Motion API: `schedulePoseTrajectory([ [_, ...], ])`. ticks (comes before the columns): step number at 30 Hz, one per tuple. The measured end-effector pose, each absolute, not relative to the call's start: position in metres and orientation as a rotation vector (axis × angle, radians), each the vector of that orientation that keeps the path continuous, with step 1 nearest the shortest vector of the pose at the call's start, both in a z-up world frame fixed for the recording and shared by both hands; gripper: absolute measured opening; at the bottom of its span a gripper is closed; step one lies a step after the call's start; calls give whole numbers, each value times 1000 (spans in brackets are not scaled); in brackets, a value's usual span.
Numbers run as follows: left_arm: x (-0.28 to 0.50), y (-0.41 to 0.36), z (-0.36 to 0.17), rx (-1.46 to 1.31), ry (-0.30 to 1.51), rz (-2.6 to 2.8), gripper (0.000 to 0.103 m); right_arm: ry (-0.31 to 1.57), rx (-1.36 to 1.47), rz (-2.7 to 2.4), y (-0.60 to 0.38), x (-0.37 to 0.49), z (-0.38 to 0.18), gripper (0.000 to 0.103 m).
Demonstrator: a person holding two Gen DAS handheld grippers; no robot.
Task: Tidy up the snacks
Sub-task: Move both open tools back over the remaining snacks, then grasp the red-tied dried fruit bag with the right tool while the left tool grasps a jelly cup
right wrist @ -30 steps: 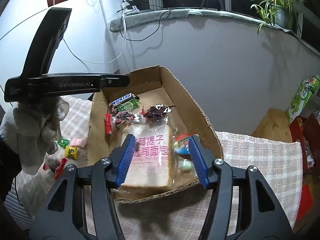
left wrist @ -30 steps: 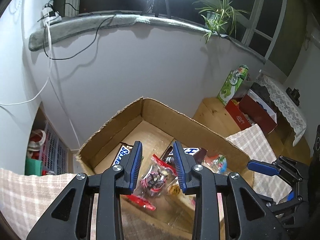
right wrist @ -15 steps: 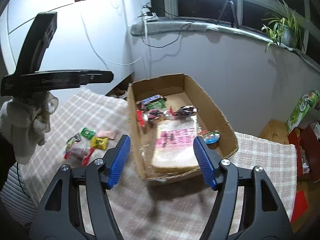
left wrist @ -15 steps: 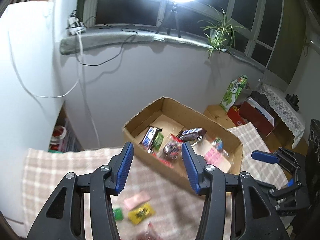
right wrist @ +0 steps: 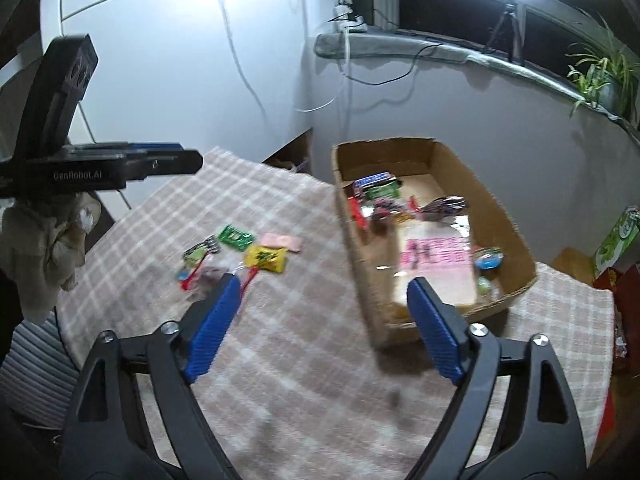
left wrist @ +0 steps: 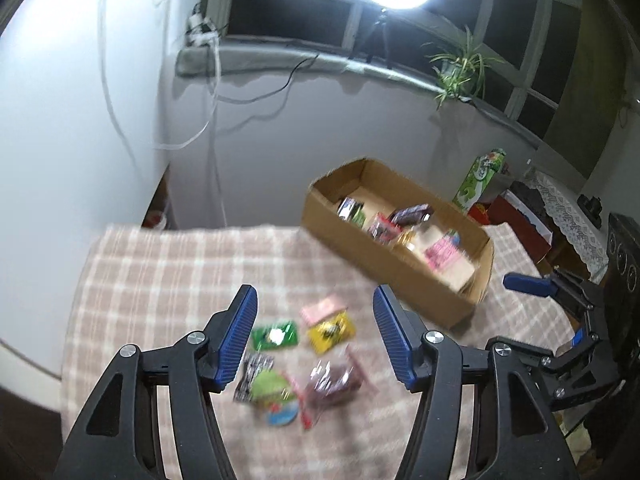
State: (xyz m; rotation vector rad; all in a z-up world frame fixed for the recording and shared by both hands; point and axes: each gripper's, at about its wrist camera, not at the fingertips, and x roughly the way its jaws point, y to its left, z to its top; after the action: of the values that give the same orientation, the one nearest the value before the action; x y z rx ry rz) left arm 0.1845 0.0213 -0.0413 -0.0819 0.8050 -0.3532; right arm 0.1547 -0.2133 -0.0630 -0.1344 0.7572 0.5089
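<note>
Checked tabletop cloth [left wrist: 160,280] carries loose snacks [left wrist: 304,344] right beneath my empty, opening left gripper [left wrist: 316,338], nearer than my opening right gripper [right wrist: 320,320].

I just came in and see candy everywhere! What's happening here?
A person is sorting snacks with two handheld tools. Some are already in the cardboard box, including a bag of sliced bread. A few still lie on the checked cloth, like a yellow packet and a green packet. The left tool hangs over that pile, jaws opening, nothing between them. The right tool is empty too, also opening.
</note>
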Motion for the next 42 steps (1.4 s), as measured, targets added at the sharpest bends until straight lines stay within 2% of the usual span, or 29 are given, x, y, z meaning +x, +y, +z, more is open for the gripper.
schedulePoseTrajectory([
  [11,151,57,-97,-183,898,-311,60,816,-193,597,-160,147,-93,88],
  [24,137,39,-120,-53,910,-361,59,927,-83,645,-129,177,-117,88],
  [26,140,38,-123,-51,915,-366,54,945,-52,637,-128,183,-119,88],
  [30,145,37,-129,-50,929,-361,52,1009,36,642,-125,200,-128,88],
  [35,148,38,-133,-55,937,-358,49,1069,97,655,-120,213,-139,79],
  [42,153,36,-135,-43,939,-363,49,1101,107,671,-115,216,-148,78],
])
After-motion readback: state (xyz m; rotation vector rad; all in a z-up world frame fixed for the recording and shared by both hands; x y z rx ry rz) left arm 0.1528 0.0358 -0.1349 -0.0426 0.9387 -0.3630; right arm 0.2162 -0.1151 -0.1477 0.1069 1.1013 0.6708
